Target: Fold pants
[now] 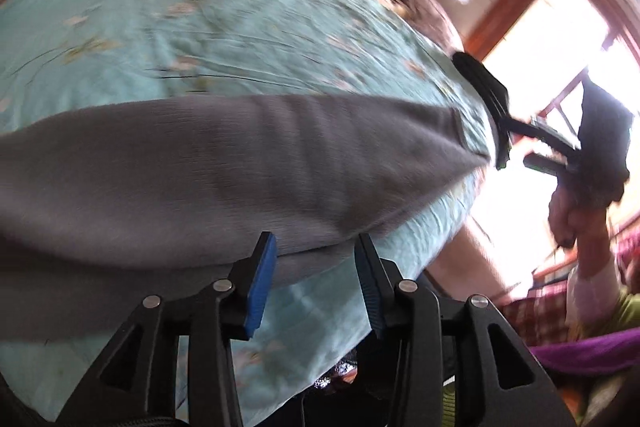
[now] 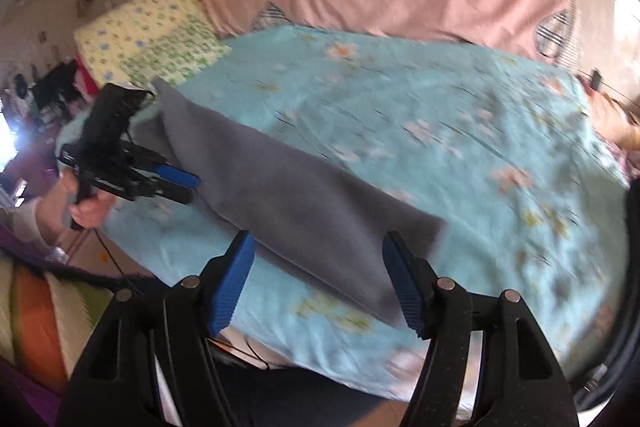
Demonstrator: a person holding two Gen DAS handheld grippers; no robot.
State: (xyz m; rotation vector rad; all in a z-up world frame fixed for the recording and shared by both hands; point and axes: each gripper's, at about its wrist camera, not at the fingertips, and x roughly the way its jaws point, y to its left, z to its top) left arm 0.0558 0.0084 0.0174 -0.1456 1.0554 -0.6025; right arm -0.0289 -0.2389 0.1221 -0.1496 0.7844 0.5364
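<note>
Grey pants (image 2: 304,211) are lying along the blue bedsheet's (image 2: 460,115) near edge; both the left gripper (image 1: 316,267) and the right gripper (image 2: 320,279) are hovering with jaws parted, holding nothing.

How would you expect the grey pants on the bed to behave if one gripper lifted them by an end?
The grey pants lie limp and flat on the blue sheet, so they would probably droop and unfold. The cloth looks thin, so likely light. They might drag the sheet along slightly.
</note>
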